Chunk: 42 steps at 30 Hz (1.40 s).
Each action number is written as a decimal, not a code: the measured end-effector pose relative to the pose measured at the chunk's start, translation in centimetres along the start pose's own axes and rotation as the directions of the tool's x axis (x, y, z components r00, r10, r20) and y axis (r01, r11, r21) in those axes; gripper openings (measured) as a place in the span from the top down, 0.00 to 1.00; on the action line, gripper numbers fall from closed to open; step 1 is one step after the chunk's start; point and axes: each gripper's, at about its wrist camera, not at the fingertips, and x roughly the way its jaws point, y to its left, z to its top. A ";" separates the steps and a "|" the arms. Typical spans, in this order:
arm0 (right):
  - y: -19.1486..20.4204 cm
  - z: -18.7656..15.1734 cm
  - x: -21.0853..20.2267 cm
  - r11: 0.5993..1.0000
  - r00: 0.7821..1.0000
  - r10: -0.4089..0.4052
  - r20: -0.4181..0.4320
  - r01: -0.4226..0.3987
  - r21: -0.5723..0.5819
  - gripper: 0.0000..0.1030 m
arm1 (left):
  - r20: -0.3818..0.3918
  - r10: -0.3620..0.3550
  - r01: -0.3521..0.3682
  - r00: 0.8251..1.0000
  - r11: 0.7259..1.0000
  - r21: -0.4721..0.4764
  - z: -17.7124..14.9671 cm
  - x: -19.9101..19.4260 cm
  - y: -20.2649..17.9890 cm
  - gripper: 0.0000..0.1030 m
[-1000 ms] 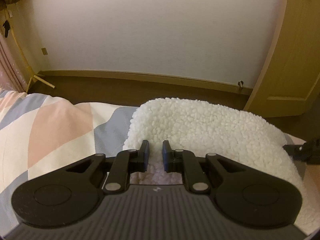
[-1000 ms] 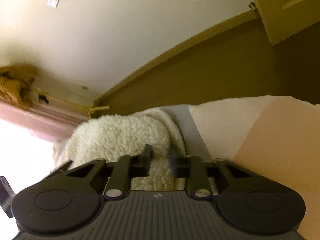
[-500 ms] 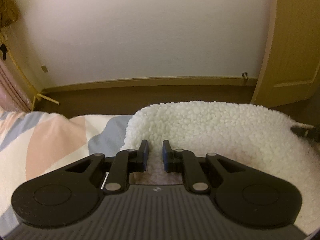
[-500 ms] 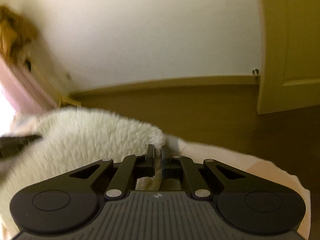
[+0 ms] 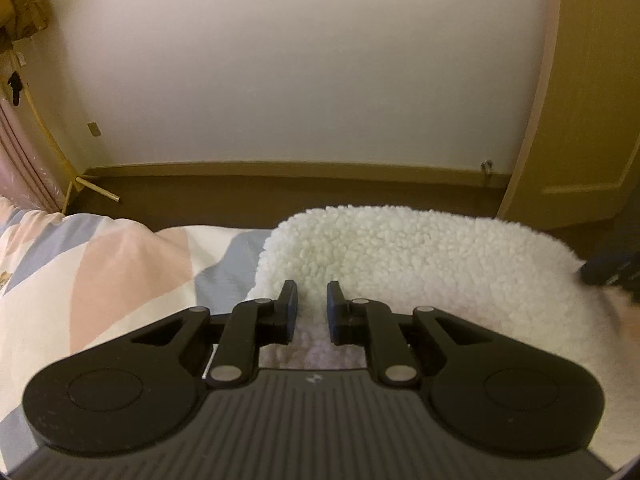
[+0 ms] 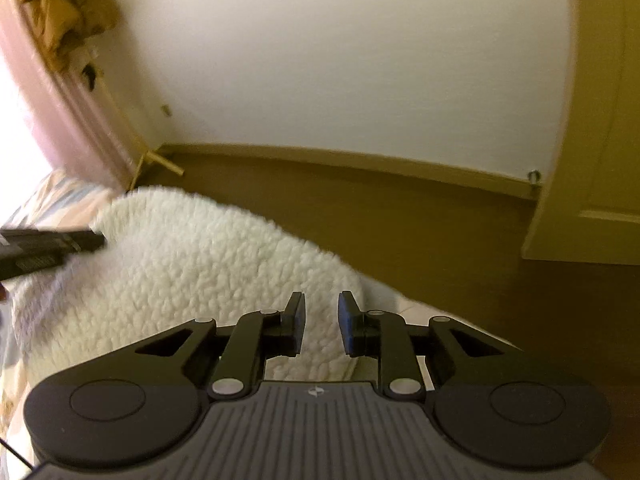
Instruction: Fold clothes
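Lying on a quilt of pastel triangles, the white bobbly fleece garment forms a rounded, folded mound. The left gripper pinches its near edge between almost-closed jaws. The right gripper has just been opening, fleece lying unclamped between its jaws.

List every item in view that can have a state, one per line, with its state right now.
Fluffy white fleece garment: folded over, lying on the bed.
Pastel geometric-print bed cover: spread under the fleece, rumpled.
Left tongs: shut on the fleece's near edge.
Right tongs: just been opening, pads off the fleece between them.
Wooden door: ajar.
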 end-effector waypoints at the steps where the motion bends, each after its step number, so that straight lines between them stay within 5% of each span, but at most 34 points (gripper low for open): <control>1: 0.2 -0.2 0.6 1.000 1.000 -0.006 -0.013 0.006 -0.011 0.77 | 0.007 -0.011 0.011 1.000 1.000 -0.005 -0.2 -0.7 0.3 0.89; 8: 0.5 -1.1 2.9 0.998 0.999 -0.022 -0.036 0.020 -0.051 0.81 | -0.038 0.023 -0.020 0.999 0.998 0.062 -3.3 0.8 -0.7 0.90; 18: 1.7 -0.4 -2.1 1.000 1.000 0.016 0.026 -0.016 -0.019 0.79 | 0.002 -0.006 0.006 1.000 1.000 -0.003 -2.8 -4.7 -0.7 0.89; 24: 2.8 -2.1 0.1 0.997 0.999 0.013 -0.034 -0.016 -0.078 0.79 | -0.048 0.026 -0.026 0.999 1.000 0.011 -5.0 -2.7 -1.8 0.89; 28: 3.1 -1.0 -2.2 0.997 1.000 0.016 -0.011 -0.016 -0.073 0.79 | -0.052 0.030 -0.032 0.998 0.999 -0.043 -4.2 -4.8 -1.8 0.89; 32: 4.1 -0.6 -6.5 0.996 0.999 0.018 0.026 -0.016 -0.091 0.69 | -0.079 -0.005 -0.005 0.997 0.993 -0.118 -4.3 -9.0 -2.2 0.61; 37: 5.7 -1.0 -13.1 0.994 0.998 0.032 0.050 -0.027 -0.104 0.66 | -0.102 0.022 -0.038 0.995 0.987 -0.158 -5.3 -16.2 -4.4 0.57; 42: 7.5 -1.9 -20.6 0.987 0.995 0.071 0.075 -0.060 -0.146 0.58 | -0.110 0.039 -0.064 0.993 0.972 -0.227 -5.9 -24.0 -6.5 0.35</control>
